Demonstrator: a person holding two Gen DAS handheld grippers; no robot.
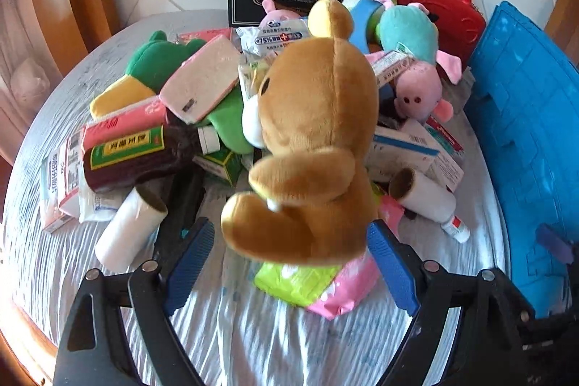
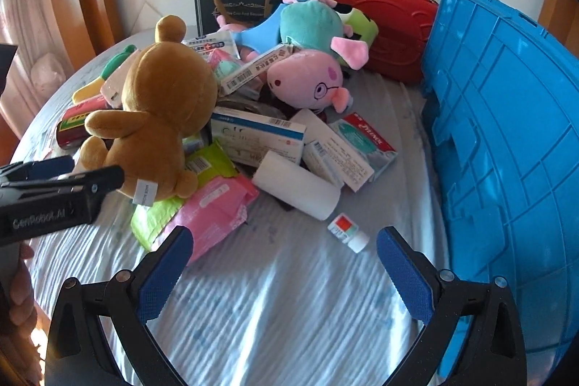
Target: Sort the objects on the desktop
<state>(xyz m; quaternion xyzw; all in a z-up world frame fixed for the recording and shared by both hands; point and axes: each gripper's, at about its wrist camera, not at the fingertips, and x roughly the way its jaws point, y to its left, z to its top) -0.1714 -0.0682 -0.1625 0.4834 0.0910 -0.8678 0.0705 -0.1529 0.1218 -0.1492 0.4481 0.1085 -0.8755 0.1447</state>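
A brown plush bear [image 1: 318, 140] sits upright at the near edge of a pile of toys, medicine boxes and packets. My left gripper [image 1: 289, 263] is open, its blue pads on either side of the bear's lower body, not pressing it. The bear also shows in the right wrist view [image 2: 163, 118], with the left gripper [image 2: 68, 174] at its left side. My right gripper [image 2: 286, 263] is open and empty over the striped cloth, near a small white bottle [image 2: 349, 232]. A pink pig plush [image 2: 311, 82] lies mid-pile.
A blue plastic crate [image 2: 506, 132] stands along the right. A red case [image 2: 387, 24] and a black gift bag [image 2: 235, 6] stand at the back. White rolls [image 2: 296, 189], a dark brown bottle [image 1: 141, 158] and pink and green packets [image 2: 213, 205] lie around the bear.
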